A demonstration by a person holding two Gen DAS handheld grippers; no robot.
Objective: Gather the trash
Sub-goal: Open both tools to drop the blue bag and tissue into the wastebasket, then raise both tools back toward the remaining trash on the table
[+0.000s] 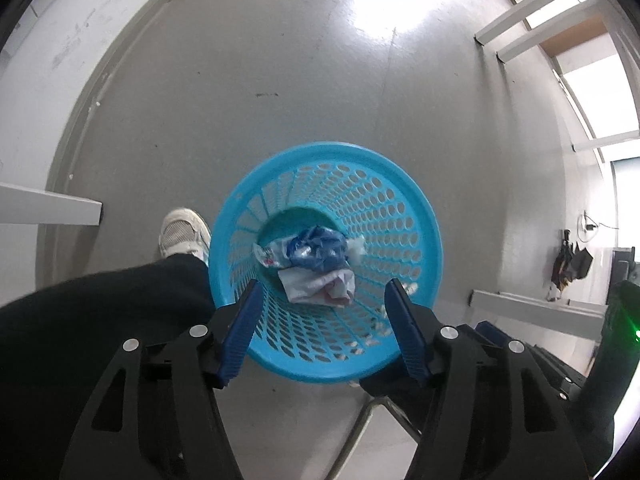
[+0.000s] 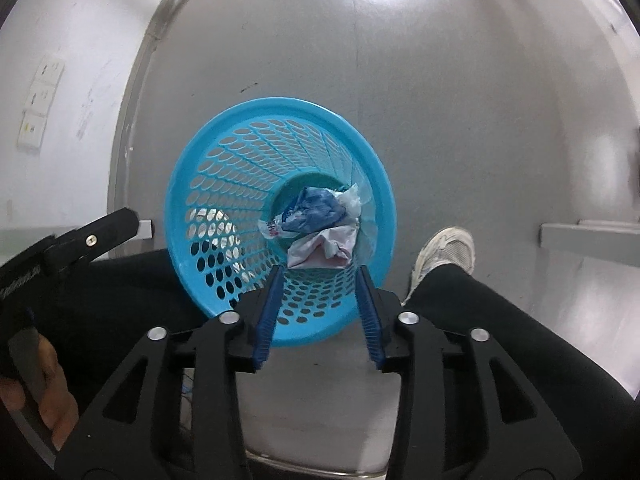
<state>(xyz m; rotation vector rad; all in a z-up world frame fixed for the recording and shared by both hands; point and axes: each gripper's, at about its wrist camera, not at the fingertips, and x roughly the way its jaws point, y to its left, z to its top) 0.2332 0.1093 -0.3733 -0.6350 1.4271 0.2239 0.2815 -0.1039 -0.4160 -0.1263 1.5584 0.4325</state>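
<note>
While both tools, the left tool (image 1: 324,286) and right tool (image 2: 319,272), are hanging open and empty, the crumpled trash (image 1: 310,258) is lying straight below them at the bottom of the blue basket (image 1: 424,216).

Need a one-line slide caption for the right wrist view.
Open right gripper above a blue basket holding crumpled wrappers, shoe beside it.

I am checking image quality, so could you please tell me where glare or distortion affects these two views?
Left wrist view: ceiling light glares off the glossy grey floor; fisheye bends the walls. Right wrist view: the same glare at top; the blue perforated plastic basket stays sharp.
</note>
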